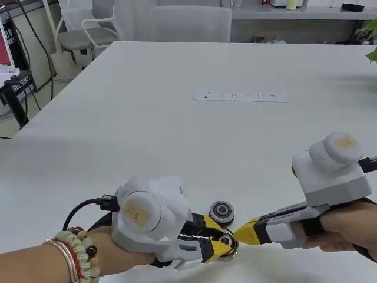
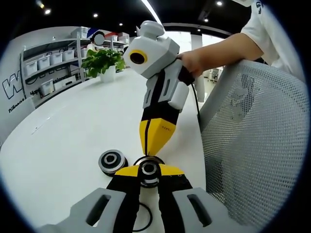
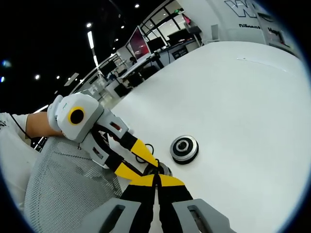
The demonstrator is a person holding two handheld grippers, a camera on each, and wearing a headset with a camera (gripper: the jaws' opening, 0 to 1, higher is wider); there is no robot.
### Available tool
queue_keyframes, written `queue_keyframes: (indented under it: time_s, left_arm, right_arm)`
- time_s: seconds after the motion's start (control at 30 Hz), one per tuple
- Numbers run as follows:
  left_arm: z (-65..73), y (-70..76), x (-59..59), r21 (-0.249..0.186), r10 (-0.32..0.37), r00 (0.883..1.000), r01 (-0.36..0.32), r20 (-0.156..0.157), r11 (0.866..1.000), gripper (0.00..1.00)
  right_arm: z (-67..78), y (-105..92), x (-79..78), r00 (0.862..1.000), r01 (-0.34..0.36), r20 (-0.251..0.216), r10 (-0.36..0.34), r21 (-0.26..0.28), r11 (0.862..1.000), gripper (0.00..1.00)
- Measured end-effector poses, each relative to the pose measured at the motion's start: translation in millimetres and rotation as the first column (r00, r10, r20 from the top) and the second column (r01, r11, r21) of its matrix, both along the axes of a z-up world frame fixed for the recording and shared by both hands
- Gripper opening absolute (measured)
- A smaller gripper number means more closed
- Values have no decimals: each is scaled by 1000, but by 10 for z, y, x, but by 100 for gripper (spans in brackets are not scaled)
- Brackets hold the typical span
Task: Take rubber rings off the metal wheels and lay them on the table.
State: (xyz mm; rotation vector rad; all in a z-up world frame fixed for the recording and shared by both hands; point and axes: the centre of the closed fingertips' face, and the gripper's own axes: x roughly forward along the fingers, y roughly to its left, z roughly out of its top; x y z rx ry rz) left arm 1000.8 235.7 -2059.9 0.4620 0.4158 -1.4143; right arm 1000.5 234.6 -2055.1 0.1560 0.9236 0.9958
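In the head view, near the front edge of the white table (image 1: 177,135), the left gripper (image 1: 222,239) has its yellow jaws clamped on a small metal wheel (image 1: 228,243). The right gripper (image 1: 240,236) points its tip in at that wheel from the other side. A second wheel (image 1: 222,210) lies flat on the table just behind them, and a power strip (image 1: 240,96) sits well apart, further back. In the left gripper view the held wheel (image 2: 149,174) sits between this gripper's two jaw tips, raised a little off the table. A thin black rubber ring (image 2: 141,158) arcs loosely around its far side, where the right gripper (image 2: 151,153) meets it with jaws pressed together, apparently pinching that arc. The second wheel (image 2: 112,161) lies just beside them, and what looks like a loose ring (image 2: 146,217) lies on the table below the jaws. A mesh chair back (image 2: 252,145) stands alongside. In the right gripper view its own jaws (image 3: 154,180) are closed to a hairline, with the left gripper (image 3: 141,158) opposite and the second wheel (image 3: 184,148) near. The ring looks soft, stretchy and light, and the wheel stiff, smooth and heavier for its size. A firm hold across the wheel's faces should work, with the ring taken at a lifted section and peeled over the rim. It may slip from the tips or snap back.
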Motion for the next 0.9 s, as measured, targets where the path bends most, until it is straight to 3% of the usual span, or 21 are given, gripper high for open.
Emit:
queue_keyframes:
  time_s: [0.27, 0.37, 0.43, 0.7, 0.77, 0.9]
  left_arm:
    - [17, -6, 3, 31, -22, 999, 21, 23, 999, 11]
    - [39, -5, -6, 27, -29, 999, 28, 17, 999, 14]
    - [90, -14, -15, -1, -31, 999, 31, -8, 1000, 16]
    - [333, -36, -3, -85, -23, 999, 19, -44, 996, 34]
    - [415, -59, 2, -109, -21, 998, 15, -59, 994, 42]
    - [584, -75, 2, -124, -33, 999, 28, -36, 992, 54]
  right_arm:
    - [-10, -14, 28, 1000, 21, -16, -21, 0, 1000, 0]
    - [-4, -9, 27, 1000, 25, -16, -25, 0, 1000, 0]
    - [-9, -20, 39, 999, 30, -15, -30, -4, 1000, 0]
    - [6, -51, 72, 999, 50, -15, -50, 4, 999, 0]
    - [6, -46, 75, 999, 52, -16, -52, 4, 999, 0]
    - [21, -35, 75, 999, 50, -12, -50, 5, 999, 0]
